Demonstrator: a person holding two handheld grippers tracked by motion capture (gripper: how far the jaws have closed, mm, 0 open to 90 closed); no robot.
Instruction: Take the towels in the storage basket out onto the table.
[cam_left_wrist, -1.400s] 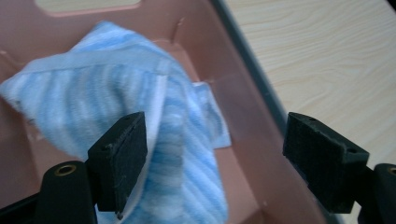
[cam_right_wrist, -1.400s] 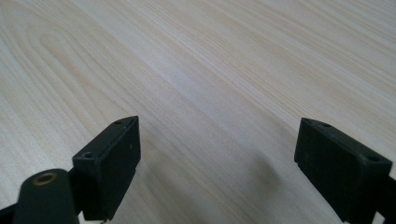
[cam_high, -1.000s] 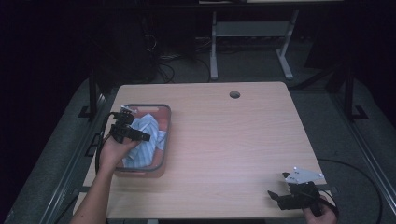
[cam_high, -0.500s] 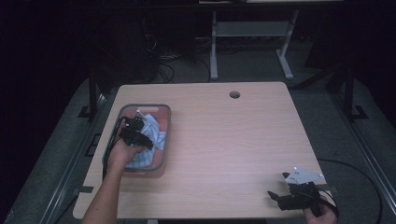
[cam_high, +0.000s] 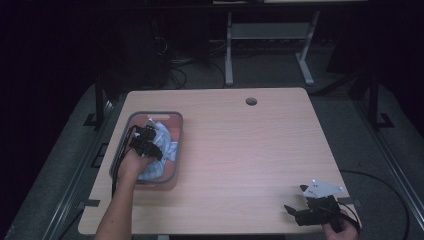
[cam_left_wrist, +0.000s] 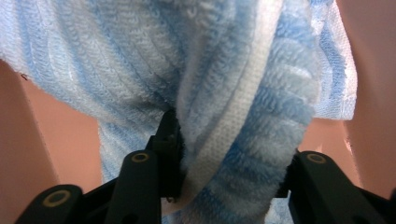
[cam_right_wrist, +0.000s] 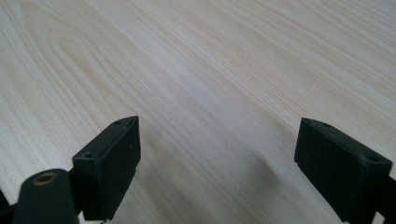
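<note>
A blue-and-white striped towel (cam_left_wrist: 224, 93), bunched in the pink bin (cam_high: 176, 131) at table left, was pinched by the just-closing left gripper (cam_high: 146, 140) for lifting out, while the right gripper (cam_high: 305, 214) was parked wide open, holding nothing.

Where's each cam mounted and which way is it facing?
High view: above the person's side, facing forward and down on the table; both forearms and grippers enter from below.
Left gripper view: on the left gripper, facing the towel pinched between its jaws, in the basket.
Right gripper view: on the right gripper, jaws open, facing bare table.
Shared: towel, high and left views.
</note>
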